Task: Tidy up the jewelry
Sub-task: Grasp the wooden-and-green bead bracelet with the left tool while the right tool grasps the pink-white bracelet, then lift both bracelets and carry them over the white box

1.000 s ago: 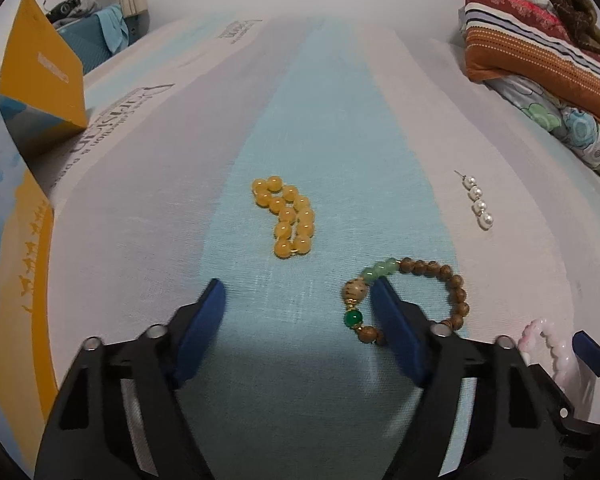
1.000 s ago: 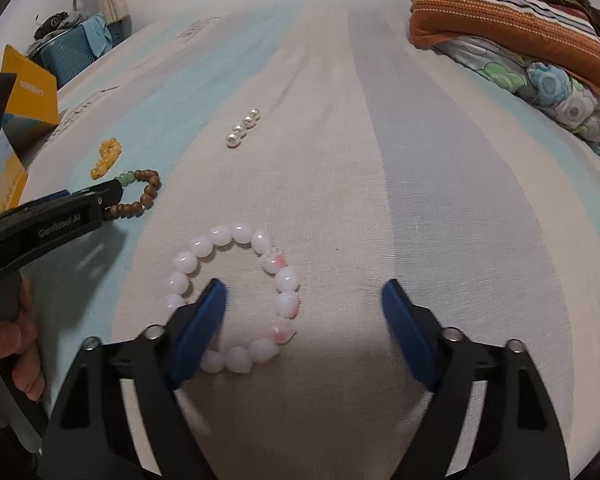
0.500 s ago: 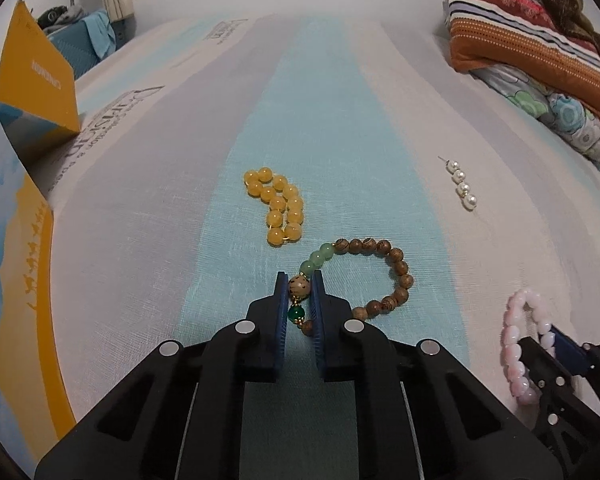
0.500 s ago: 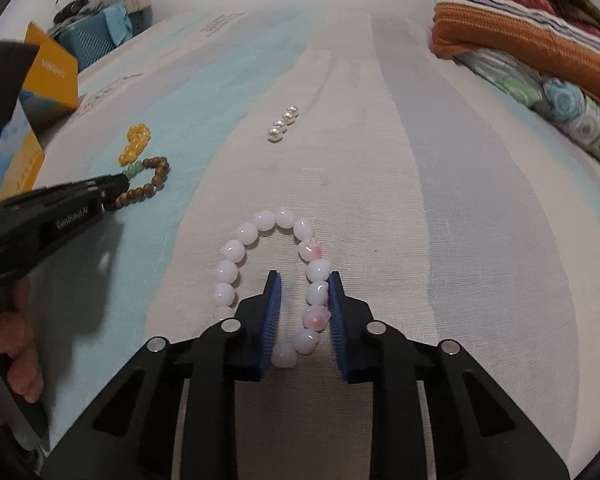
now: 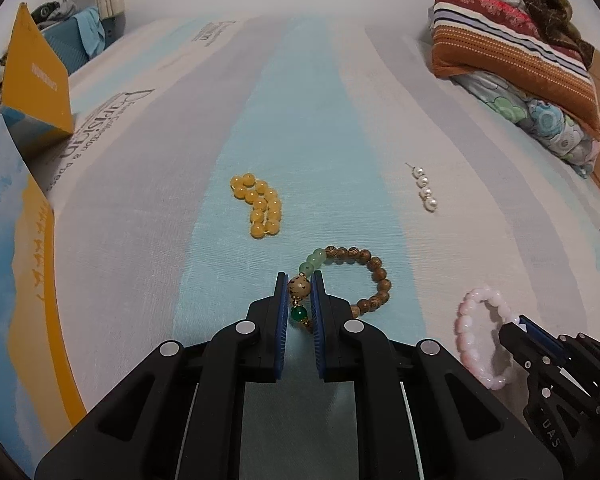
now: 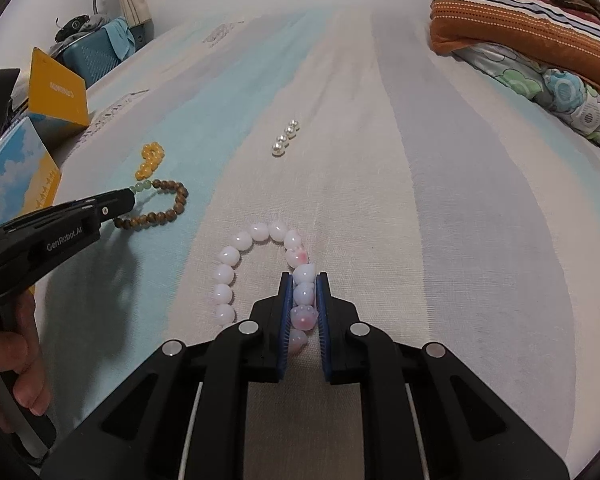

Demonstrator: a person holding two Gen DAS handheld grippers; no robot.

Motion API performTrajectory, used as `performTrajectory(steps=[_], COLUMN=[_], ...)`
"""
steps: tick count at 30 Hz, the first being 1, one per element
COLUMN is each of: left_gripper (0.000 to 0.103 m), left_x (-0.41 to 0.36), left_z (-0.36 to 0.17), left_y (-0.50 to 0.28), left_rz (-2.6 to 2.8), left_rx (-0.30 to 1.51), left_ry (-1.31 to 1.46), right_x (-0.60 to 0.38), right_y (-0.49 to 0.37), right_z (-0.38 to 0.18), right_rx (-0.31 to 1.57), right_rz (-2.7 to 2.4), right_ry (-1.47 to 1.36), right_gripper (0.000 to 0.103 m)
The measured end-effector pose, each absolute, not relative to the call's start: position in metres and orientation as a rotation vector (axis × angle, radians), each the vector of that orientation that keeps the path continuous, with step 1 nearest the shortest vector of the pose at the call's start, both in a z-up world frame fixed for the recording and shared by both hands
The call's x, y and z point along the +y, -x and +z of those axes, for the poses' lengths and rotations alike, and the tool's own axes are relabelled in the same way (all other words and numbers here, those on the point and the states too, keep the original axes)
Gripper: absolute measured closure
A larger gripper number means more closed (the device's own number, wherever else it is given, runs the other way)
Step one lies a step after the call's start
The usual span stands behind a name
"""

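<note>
My left gripper (image 5: 299, 280) is shut on the wooden bracelet (image 5: 374, 276), its pads pinching the big speckled bead and the green bead near me. The rest of that loop lies on the striped bedsheet (image 5: 300, 120). In the right wrist view my right gripper (image 6: 304, 278) has its jaws closing on the pink bracelet (image 6: 236, 248), with the pads pressing the beads of its right side. The loop's left side rests on the sheet. The left gripper (image 6: 130, 198) shows at the left with the wooden bracelet (image 6: 172, 200).
A yellow bead bracelet (image 5: 260, 208) lies bunched beyond the wooden one. A short row of pearls (image 5: 425, 190) lies further right. Yellow and blue boxes (image 5: 32, 76) stand at the left. Folded bedding (image 5: 512, 52) is stacked at the back right. A person's hand (image 6: 16, 356) holds the left gripper.
Both grippers went from wide open to shut, the left on the wooden bracelet's big beads and the right on the pink bracelet. The left one has risen slightly.
</note>
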State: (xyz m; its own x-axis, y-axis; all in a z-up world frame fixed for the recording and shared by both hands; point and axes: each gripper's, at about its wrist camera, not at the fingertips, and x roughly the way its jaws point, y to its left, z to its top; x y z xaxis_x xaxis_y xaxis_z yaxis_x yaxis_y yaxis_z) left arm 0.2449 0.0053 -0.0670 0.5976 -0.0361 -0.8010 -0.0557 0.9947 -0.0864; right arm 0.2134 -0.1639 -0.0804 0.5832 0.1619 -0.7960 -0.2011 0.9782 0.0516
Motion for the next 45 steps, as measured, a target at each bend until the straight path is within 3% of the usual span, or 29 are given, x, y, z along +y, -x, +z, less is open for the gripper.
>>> performTrajectory(steps=[45], left_gripper=[0.092], left_x=[0.022], left_z=[0.043], left_y=[-0.159], left_rz=[-0.044], left_rx=[0.816], left_ry=[0.062], right_x=[-0.134], right_y=[-0.17], right_z=[0.026], right_rx=[0.772], right_rz=[0.271], right_ry=[0.008], right_gripper=[0.092])
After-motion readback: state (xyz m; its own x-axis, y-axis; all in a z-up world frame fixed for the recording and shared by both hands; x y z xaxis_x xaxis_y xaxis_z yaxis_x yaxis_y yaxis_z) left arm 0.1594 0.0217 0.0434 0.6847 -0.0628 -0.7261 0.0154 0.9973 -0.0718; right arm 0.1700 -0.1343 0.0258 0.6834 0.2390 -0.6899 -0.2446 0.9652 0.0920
